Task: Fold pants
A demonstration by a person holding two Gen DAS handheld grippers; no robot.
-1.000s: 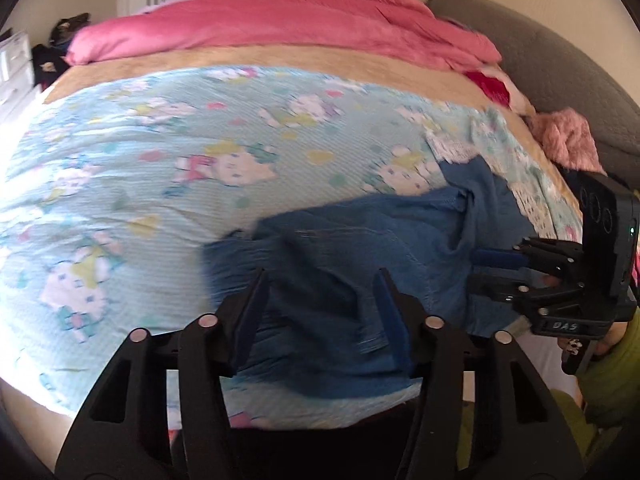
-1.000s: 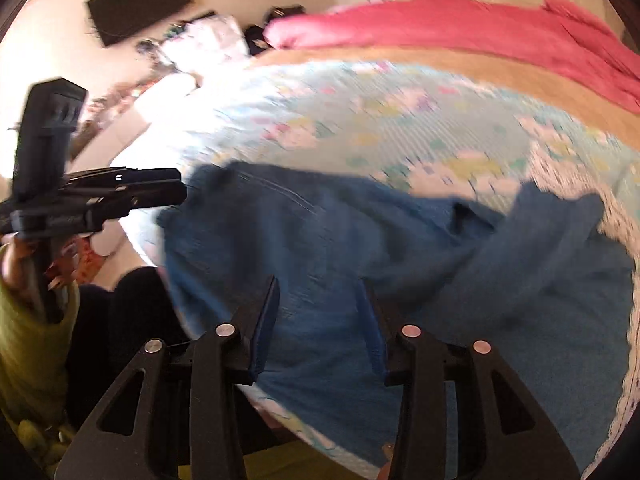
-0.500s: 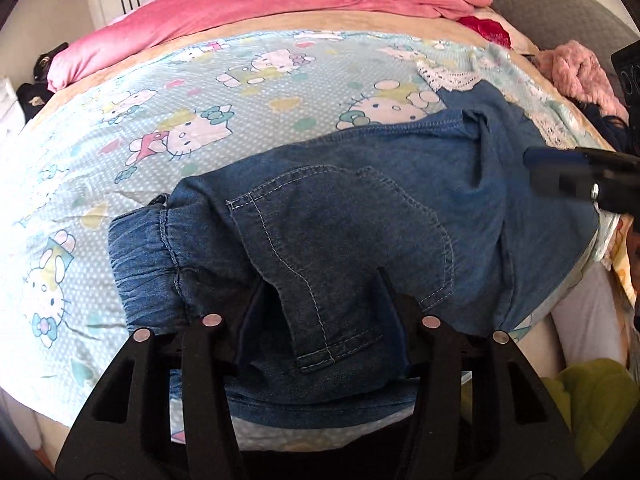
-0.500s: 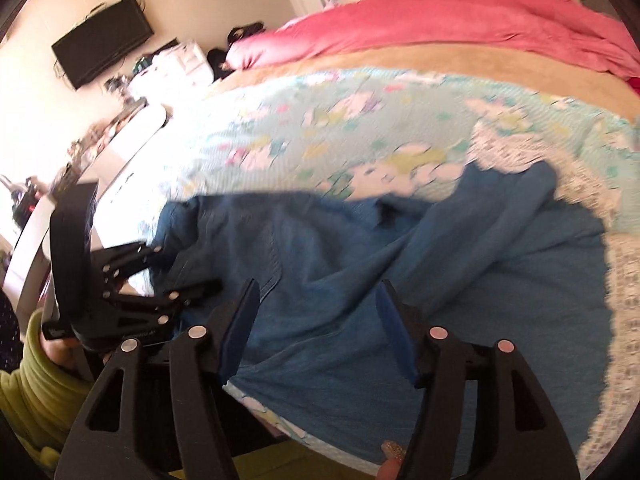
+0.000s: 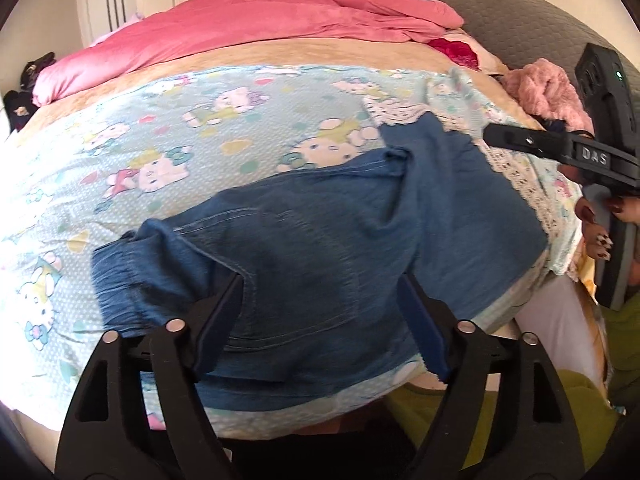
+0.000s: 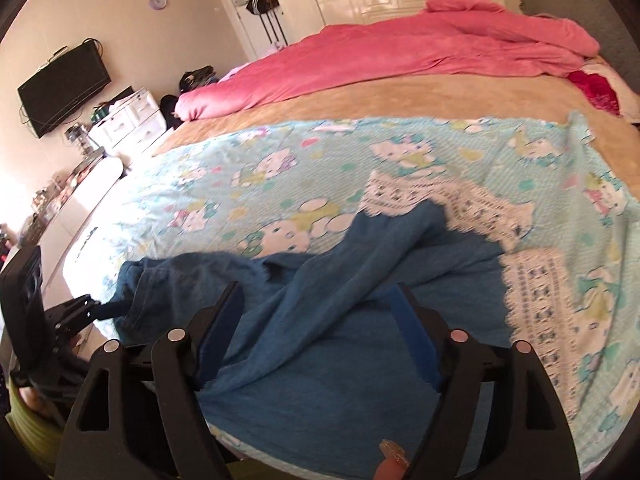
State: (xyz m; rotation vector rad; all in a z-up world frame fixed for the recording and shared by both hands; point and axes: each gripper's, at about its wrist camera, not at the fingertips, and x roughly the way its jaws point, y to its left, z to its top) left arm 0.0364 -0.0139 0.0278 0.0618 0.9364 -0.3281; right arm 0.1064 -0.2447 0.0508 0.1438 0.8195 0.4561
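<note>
Blue denim pants (image 5: 320, 240) lie rumpled at the near edge of the bed, waistband to the left, legs to the right; they also show in the right wrist view (image 6: 320, 320). My left gripper (image 5: 320, 320) is open, just above the waist end, holding nothing. My right gripper (image 6: 316, 324) is open above the leg end, empty; it shows side-on in the left wrist view (image 5: 492, 136), beyond the pants' right part. The left gripper shows in the right wrist view (image 6: 96, 308), close to the waistband.
The bed carries a light blue cartoon-print sheet (image 5: 160, 152) with a lace edge (image 6: 532, 292), a tan blanket (image 6: 400, 96) and a pink duvet (image 5: 260, 28) at the far side. A grey headboard (image 5: 500, 16) stands right. A dresser and TV (image 6: 64, 84) stand left.
Both grippers pulled back and rose. The right gripper opened wider and moved right, away from the pants' middle. The pants lie about as before.
</note>
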